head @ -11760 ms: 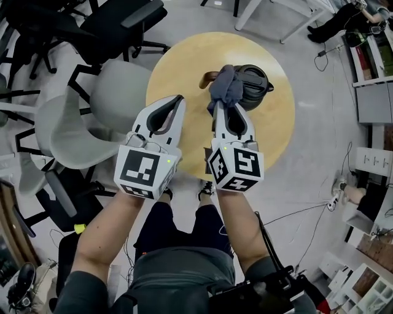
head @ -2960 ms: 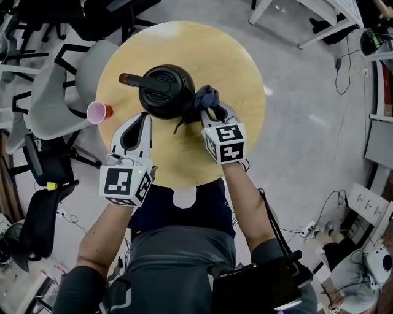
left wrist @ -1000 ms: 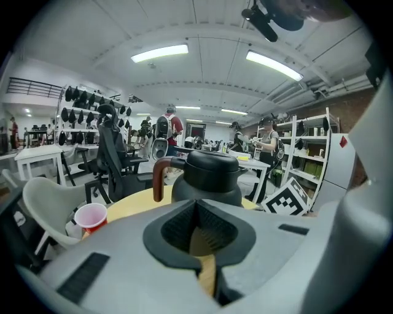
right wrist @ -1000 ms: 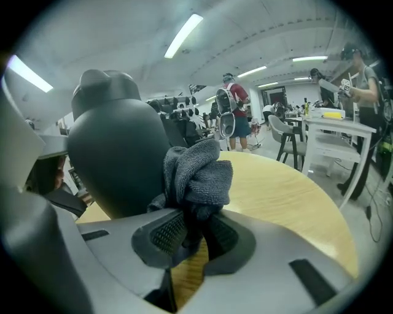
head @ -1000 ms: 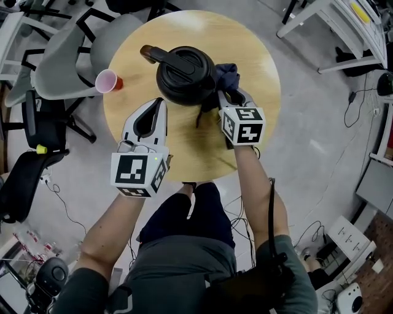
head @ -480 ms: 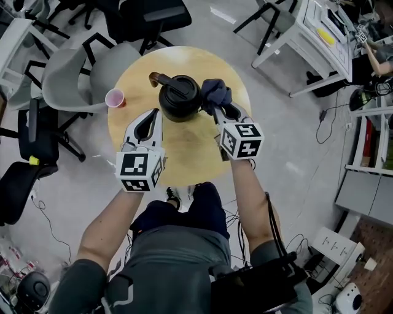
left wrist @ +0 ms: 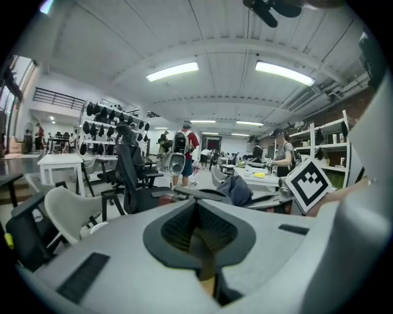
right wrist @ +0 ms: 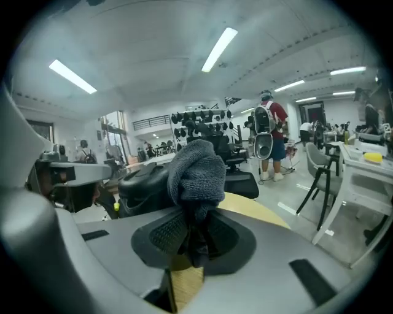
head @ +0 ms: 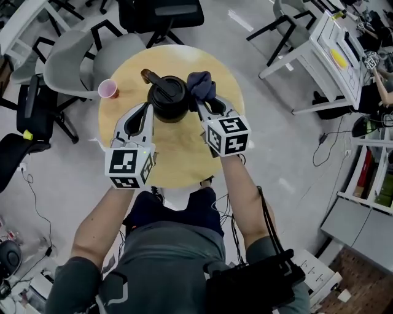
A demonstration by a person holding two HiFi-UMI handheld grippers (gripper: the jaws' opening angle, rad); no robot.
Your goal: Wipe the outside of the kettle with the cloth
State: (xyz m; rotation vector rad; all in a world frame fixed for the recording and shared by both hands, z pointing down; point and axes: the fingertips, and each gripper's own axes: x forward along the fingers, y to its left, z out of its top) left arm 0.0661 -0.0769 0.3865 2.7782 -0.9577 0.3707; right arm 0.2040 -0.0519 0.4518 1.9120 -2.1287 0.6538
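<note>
A black kettle stands on the round wooden table, its handle pointing far left. My right gripper is shut on a dark blue-grey cloth, which bunches against the kettle's right side. In the right gripper view the cloth rises from the closed jaws with the kettle just behind and left of it. My left gripper sits at the kettle's near left, jaws closed and empty. In the left gripper view the kettle lid and the cloth show past the left gripper.
A pink paper cup stands at the table's left edge. A grey chair and black office chairs crowd the far and left sides. White desks stand to the right. Cables trail on the floor.
My right gripper has carried the cloth along the kettle's right side toward its far side. The left gripper stays close at the kettle's near left. The head view has shifted.
</note>
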